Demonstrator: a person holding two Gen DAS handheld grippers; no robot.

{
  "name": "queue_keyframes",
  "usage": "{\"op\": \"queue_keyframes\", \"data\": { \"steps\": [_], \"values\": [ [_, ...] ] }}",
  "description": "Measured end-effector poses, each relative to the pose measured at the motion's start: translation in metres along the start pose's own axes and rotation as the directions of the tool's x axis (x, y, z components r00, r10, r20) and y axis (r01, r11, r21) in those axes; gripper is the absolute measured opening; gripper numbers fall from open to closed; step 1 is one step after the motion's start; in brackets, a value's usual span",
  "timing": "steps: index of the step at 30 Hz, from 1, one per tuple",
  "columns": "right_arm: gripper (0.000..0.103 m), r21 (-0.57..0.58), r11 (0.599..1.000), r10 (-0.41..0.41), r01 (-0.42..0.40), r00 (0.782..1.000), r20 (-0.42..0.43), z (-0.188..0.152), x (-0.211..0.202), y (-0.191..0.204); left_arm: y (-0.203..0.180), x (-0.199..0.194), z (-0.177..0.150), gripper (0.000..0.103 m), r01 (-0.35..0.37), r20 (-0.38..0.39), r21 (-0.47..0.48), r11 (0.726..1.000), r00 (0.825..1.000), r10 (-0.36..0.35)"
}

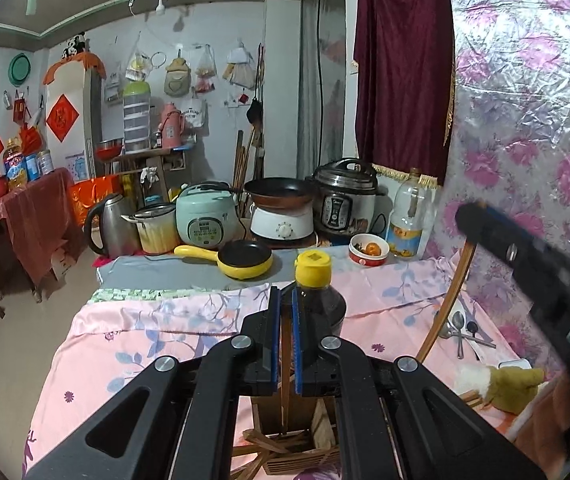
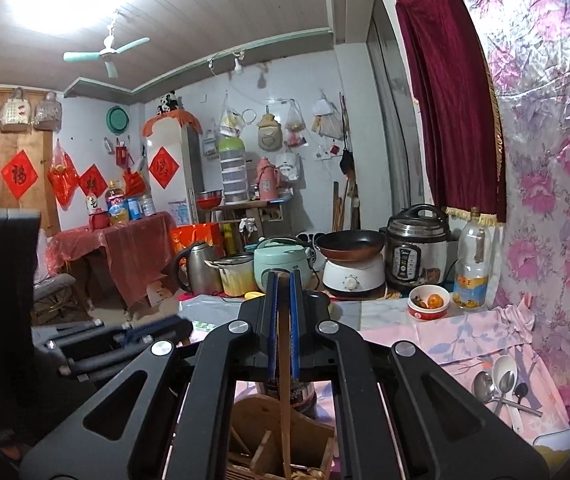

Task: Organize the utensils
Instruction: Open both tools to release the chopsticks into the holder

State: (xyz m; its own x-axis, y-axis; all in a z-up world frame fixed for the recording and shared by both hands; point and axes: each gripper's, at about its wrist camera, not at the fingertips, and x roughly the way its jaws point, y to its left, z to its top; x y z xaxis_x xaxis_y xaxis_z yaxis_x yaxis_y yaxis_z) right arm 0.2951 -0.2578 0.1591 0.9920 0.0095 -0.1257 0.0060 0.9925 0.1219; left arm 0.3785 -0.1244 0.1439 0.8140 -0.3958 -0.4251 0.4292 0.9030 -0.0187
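Wooden slats formed the square utensil holder (image 1: 285, 440) below the left gripper (image 1: 283, 344), whose jaws pinched a thin brown chopstick (image 1: 285, 380) standing down into it, loose wooden sticks already lying inside. Right of the holder, metal spoons (image 1: 459, 326) waited on the pink floral table cloth (image 1: 157, 332), so sorting seemed partly done.

From the right wrist, the right gripper (image 2: 283, 320) likewise pinched a brown wooden stick (image 2: 285, 400) reaching into the holder (image 2: 277, 440); steel spoons (image 2: 497, 382) lay unsorted to its right.
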Motion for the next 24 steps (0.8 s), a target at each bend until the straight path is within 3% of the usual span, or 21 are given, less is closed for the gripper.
{"op": "queue_keyframes", "data": {
  "steps": [6, 16, 17, 18, 20, 24],
  "values": [
    [0.006, -0.002, 1.0, 0.008, -0.008, 1.0, 0.012, 0.001, 0.005, 0.007, 0.008, 0.008, -0.001, 0.006, 0.006, -0.012, -0.019, 1.0, 1.0, -0.006],
    [0.008, -0.004, 1.0, 0.014, -0.014, 0.998, -0.054, -0.011, 0.019, 0.006, 0.009, 0.011, -0.005, 0.008, -0.01, -0.041, -0.022, 1.0, 0.999, 0.009],
    [0.009, -0.003, 1.0, 0.012, -0.012, 0.998, -0.062, -0.014, 0.018, 0.005, 0.009, 0.011, -0.005, 0.025, -0.02, -0.046, -0.021, 1.0, 0.999, 0.019],
    [0.01, -0.001, 1.0, -0.002, 0.002, 0.997, -0.073, -0.016, 0.015, 0.004, 0.009, 0.01, -0.006, 0.056, -0.024, -0.047, -0.022, 0.999, 0.999, 0.023],
    [0.013, 0.024, 1.0, -0.002, 0.004, 0.995, -0.102, -0.025, 0.008, 0.0, 0.01, -0.001, -0.012, 0.077, -0.033, -0.015, -0.033, 0.999, 0.999, 0.033],
    [0.013, 0.08, 0.997, -0.012, 0.024, 0.989, -0.147, -0.048, -0.011, -0.012, 0.005, -0.019, -0.031, 0.082, -0.035, -0.02, -0.029, 0.999, 0.999, 0.034]
  ]
}}
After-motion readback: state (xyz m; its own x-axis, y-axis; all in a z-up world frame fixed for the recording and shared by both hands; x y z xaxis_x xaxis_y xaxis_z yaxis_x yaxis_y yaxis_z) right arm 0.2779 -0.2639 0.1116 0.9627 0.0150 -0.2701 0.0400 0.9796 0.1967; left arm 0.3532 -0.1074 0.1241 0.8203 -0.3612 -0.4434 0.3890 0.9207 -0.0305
